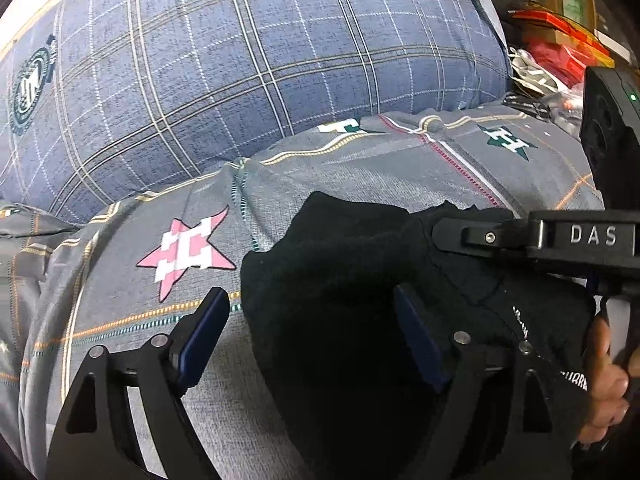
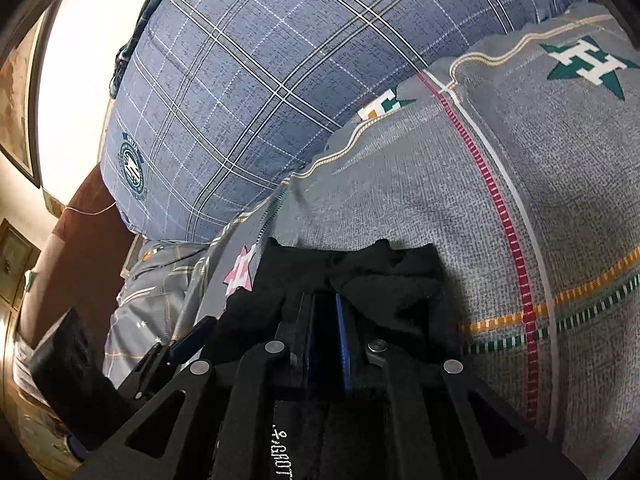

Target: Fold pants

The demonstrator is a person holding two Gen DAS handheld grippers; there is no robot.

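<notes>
Pants (image 1: pixel 360 280), black and bunched, lie in the lower middle of the left wrist view on a grey printed bed cover (image 1: pixel 120 300), just below a blue plaid pillow (image 1: pixel 240 60) that fills the upper part of the frame. In the right wrist view the same dark cloth sits at lower centre, with a pink star print (image 2: pixel 240 272) peeking out at its left edge.

To fold well here, I judge the cloth should be kept taut between the two holds, edges lined up before it is laid flat, and the fold pressed down so no bulge remains near the far rim. White lettering on the fabric suggests a waistband or label, a useful edge to align on.

Left gripper (image 1: pixel 312 320) has its jaws well apart; the left finger stands over bare bed cover, while the right finger lies against or over the black cloth, and nothing is clamped between them. Right gripper (image 2: pixel 324 320) has its jaws nearly together, pinched on a fold of the pants, which drape around both fingers. A person's hand (image 1: pixel 608 380) holds the right gripper's handle at the right edge.
</notes>
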